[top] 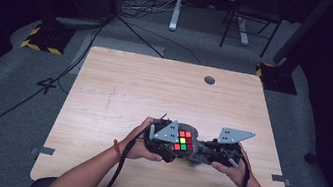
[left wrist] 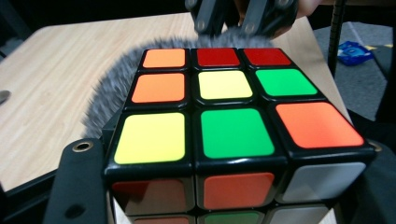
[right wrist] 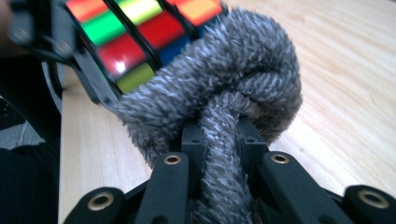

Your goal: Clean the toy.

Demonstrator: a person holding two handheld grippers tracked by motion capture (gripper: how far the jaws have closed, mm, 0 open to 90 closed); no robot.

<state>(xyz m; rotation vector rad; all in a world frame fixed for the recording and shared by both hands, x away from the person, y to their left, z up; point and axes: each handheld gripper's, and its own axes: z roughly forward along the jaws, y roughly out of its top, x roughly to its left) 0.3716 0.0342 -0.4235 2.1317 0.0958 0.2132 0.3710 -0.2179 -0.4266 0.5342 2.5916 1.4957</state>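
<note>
Both forearms come in from the near edge of the bench (top: 121, 81) in the high view, and each hand carries a gripper. Left gripper (top: 167, 141) is closed on a cube (top: 184, 141), a puzzle cube with coloured stickers; the left gripper view shows the cube sitting between its black jaws, very close to the camera, with an upper face of orange, red, yellow and green squares. Right gripper (top: 208, 151) is closed on a grey fuzzy cord (right wrist: 219, 154); in the right gripper view the cord runs up between the two jaws, which pinch it, and just past them it winds into a thick loop that lies against the side of the cube. Seen from the left gripper, the grey fuzz (left wrist: 112, 88) curves around the far and left side of the cube, touching it. Cube and cord are together between the two hands, above the near middle part of the bench. Farther away, a small round grommet (top: 209, 80) sits near the far edge.
</note>
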